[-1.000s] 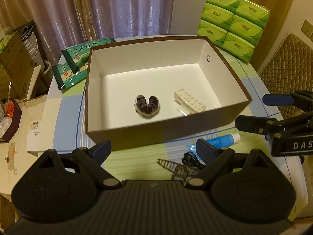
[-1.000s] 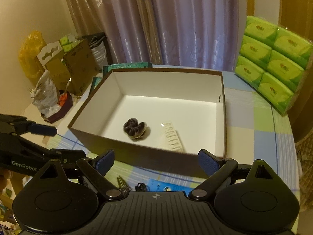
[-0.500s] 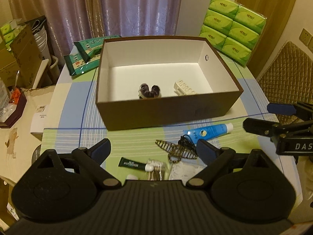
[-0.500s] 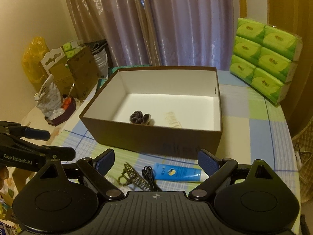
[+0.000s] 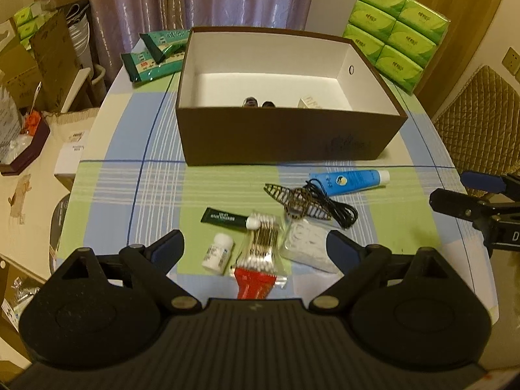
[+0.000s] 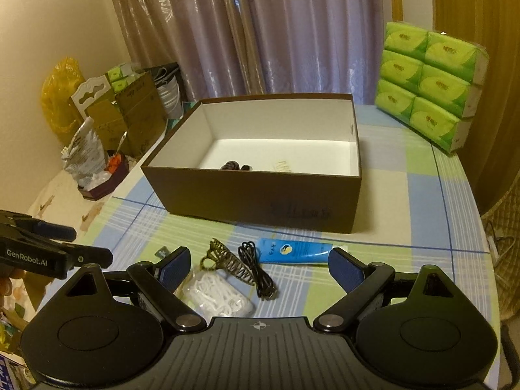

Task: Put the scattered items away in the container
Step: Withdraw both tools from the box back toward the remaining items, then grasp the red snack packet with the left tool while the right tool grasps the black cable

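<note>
Brown box (image 5: 286, 136) white inside, blue tube (image 5: 349, 180), plaid cloth (image 5: 130, 188), perhaps bronze clip (image 5: 297, 203)

Open-topped brown box (image 5: 286, 136) sits clear from above. Bare checked surface (image 5: 130, 195) lies to its left; in front, the blue tube (image 5: 349, 180), hair claw (image 5: 297, 203), black cable (image 5: 338, 209) and cotton swabs (image 5: 263, 243) crowd close together.

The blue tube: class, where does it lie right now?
In both wrist views the blue tube lies flat on the tablecloth just in front of the brown box, towards its right end, touching the black cable.
</note>
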